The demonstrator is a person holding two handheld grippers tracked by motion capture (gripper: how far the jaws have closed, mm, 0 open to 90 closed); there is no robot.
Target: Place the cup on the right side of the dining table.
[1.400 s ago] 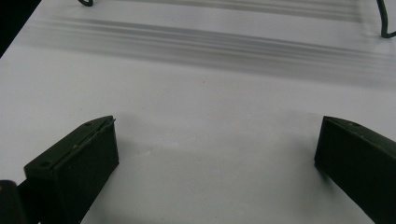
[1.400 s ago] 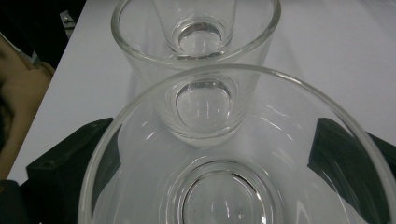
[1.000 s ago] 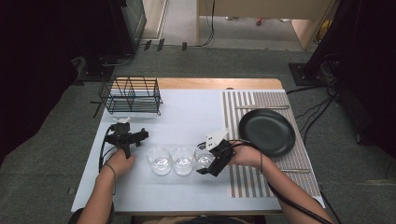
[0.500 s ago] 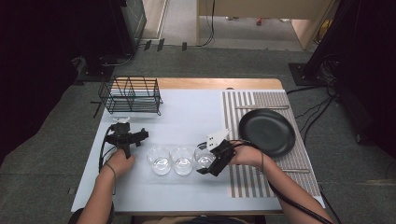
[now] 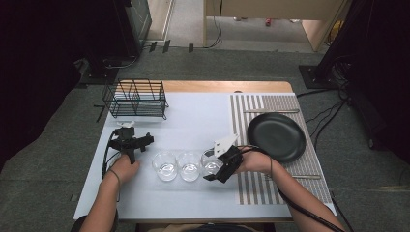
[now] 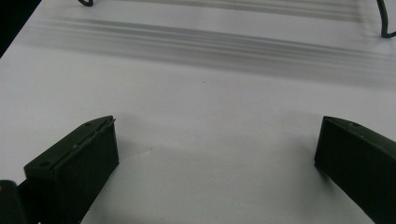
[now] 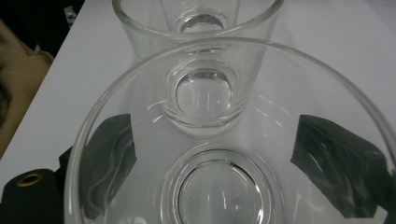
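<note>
While the right gripper (image 5: 212, 170) sits at the rightmost glass (image 5: 211, 163) just below frame centre in the high view, its jaws stand wide, one each side of that glass; in the right gripper view both are seen through the glass wall (image 7: 224, 154), so it's spread round the glass, but whether the pads touch it can't be told. Left gripper (image 5: 129, 141) rests at mid-left on the white counter (image 5: 193, 116), jaws wide apart w/ nothing btwn them, bare counter beneath in the left gripper view.

Counts: 3 glasses in a row, left one (image 5: 165, 165), middle one (image 5: 189, 166) & the rightmost, each just beside its neighbour; 1 black plate (image 5: 276, 137) at right on 1 striped mat (image 5: 270, 106); 1 wire rack (image 5: 137, 98) at upper left; 2 grippers.

Vs. the earlier high-view frames: no visible change, both grippers, glasses & plate stay where they were.
</note>
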